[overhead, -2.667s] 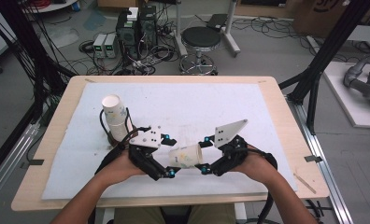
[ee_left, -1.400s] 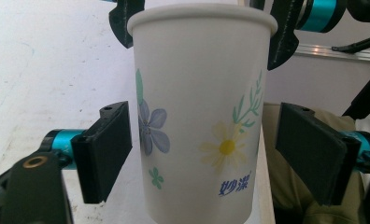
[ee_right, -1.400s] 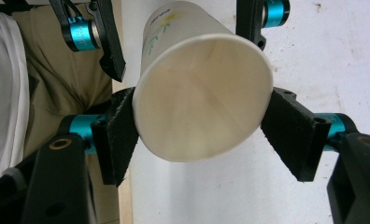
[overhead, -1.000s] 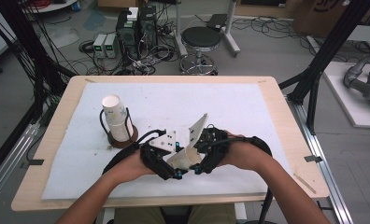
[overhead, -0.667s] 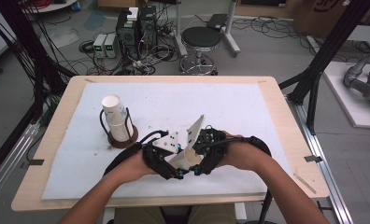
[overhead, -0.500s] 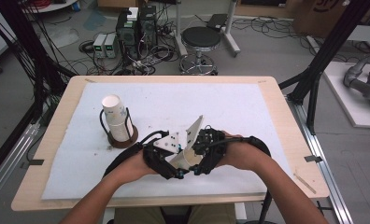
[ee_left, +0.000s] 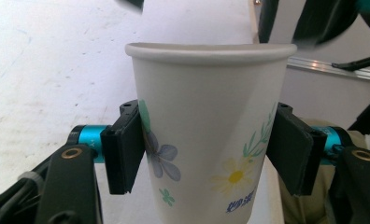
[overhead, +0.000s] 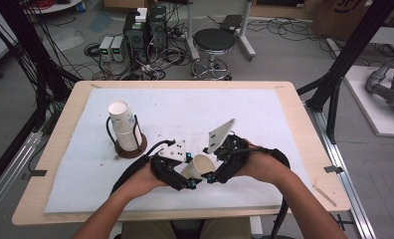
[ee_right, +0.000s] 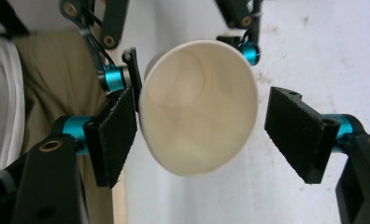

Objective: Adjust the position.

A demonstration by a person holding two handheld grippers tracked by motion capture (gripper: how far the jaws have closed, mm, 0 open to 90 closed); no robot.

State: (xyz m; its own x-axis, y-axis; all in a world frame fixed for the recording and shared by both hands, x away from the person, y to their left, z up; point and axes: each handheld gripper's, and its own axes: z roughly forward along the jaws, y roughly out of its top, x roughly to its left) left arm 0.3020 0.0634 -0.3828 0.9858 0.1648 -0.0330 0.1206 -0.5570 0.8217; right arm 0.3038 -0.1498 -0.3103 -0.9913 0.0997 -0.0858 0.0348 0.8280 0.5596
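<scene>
High view: a stack of cups (overhead: 124, 125) is seen in a holder (overhead: 130, 147) at the left of the worktop (overhead: 294, 124). Next, the left gripper (overhead: 189, 175) is shut on a paper cup (overhead: 199, 167), held on its side low over the near middle. The right gripper (overhead: 210, 172) has just been opening; its pads (ee_right: 299, 133) sit around the rim without squeezing. To do this well, the cup should be held gently, so it is not crushed.
</scene>
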